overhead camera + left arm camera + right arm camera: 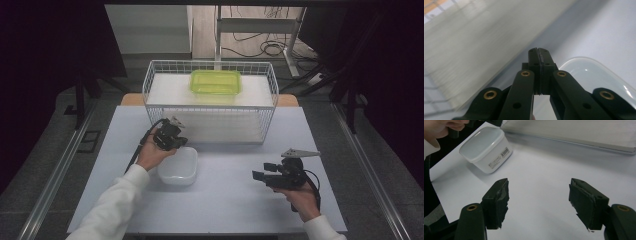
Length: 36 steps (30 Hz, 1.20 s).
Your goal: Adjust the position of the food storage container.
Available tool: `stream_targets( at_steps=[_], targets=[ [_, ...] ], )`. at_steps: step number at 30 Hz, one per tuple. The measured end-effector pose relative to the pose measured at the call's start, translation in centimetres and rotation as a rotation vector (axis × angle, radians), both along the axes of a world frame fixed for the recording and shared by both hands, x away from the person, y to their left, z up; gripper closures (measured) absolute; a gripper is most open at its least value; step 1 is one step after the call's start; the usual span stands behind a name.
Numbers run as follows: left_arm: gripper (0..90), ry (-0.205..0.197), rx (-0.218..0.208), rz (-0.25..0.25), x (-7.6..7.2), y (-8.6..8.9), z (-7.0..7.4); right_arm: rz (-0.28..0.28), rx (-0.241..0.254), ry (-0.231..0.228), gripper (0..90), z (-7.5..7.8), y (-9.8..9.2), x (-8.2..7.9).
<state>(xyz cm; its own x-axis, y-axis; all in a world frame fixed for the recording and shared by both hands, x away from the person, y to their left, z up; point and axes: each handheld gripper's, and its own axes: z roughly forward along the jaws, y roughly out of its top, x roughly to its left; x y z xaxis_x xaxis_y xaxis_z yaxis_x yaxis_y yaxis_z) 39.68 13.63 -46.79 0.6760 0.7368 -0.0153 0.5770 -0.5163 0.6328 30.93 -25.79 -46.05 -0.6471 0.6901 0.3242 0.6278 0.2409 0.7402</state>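
Left of centre on the bench (235, 200), the white tub (178, 166) is seen w/ its lid on, lying just below and right of the left claw (176, 141) in the high view. The left claw is held directly at the tub's upper-left edge; whether contact is made can't be told from above. In the left gripper view the jaws are pressed together w/ nothing between them, and the tub's rounded lid edge (596, 75) is seen just right of the tips, at lower right of the frame. So the tub lies immediately beside and slightly beneath that claw, not yet gripped.

The right claw (260, 170) is held at centre-right of the high view, well apart from the tub, pointing left toward it. Its jaws are spread wide w/ only bare bench between them. In the right gripper view the tub (485, 148) is seen at upper left, its barcode label on the side wall facing the cam.

The tub's long axis is judged to run roughly top-to-bottom in the high view, w/ a slight lean. The left hand is clearly nearer. Any grasp is judged to call for the left jaws to be opened first.

At upper centre, a wire basket (150, 80) is seen w/ a green container (215, 81) sitting on the white shelf inside, well apart from the tub.
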Motion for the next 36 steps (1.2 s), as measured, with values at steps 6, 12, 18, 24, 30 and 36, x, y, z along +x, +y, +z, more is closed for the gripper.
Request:
stream_targets(
  at_steps=[6,12,18,24,30,36],
  targets=[
    [90.0,0.006,-0.051,0.088,-1.7,3.3,1.8,-0.004,0.003,-0.001,32.1,0.0,-0.1,0.0],
    [90.0,0.039,-0.107,0.16,-3.7,6.5,1.9,-0.008,0.002,-0.001,32.1,0.0,-0.1,0.0],
    [90.0,0.091,-0.131,0.207,-5.2,9.0,0.4,-0.016,0.0,0.0,32.1,0.0,-0.1,0.0],
    [90.0,0.142,-0.131,0.223,-5.7,10.0,-1.6,-0.016,-0.005,0.002,32.1,0.0,0.0,0.0],
    [90.0,0.185,-0.118,0.212,-5.9,9.5,-2.6,-0.018,-0.006,0.003,32.1,-0.1,0.0,0.0],
    [90.0,0.215,-0.127,0.178,-6.2,8.5,-2.9,-0.022,-0.004,0.002,32.1,-0.1,-0.1,-0.1]
  ],
)
